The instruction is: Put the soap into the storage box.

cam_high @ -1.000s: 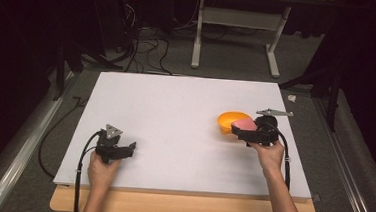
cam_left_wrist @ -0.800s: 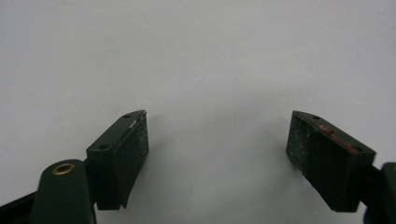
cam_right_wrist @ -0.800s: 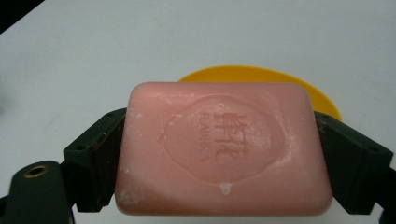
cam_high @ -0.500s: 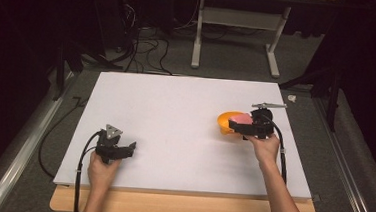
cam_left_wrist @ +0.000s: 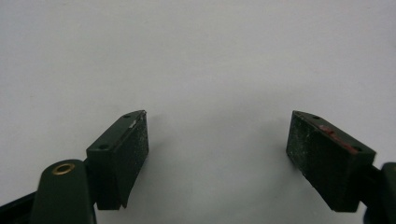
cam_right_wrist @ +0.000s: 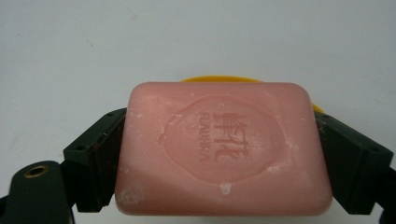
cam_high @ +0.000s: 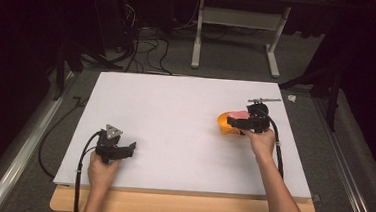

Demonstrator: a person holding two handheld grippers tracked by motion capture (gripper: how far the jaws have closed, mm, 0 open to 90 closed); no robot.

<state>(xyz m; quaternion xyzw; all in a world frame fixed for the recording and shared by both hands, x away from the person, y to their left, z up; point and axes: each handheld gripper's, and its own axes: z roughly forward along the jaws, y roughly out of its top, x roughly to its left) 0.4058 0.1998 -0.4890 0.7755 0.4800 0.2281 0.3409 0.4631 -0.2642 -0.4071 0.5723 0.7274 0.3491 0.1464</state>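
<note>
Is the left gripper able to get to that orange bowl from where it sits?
Probably yes: the left gripper is open and empty, with bare white table between it and the orange bowl. But the right gripper holds the pink soap over it.

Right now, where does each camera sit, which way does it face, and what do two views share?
High view: above the near table edge, looking forward and down on the white tabletop; forearms and both grippers show.
Left gripper view: on the left gripper, facing bare tabletop between open jaws.
Right gripper view: on the right gripper, clamping a pink rectangular soap bar before an orange plastic dish.
Shared: soap and dish, also in high view.
</note>
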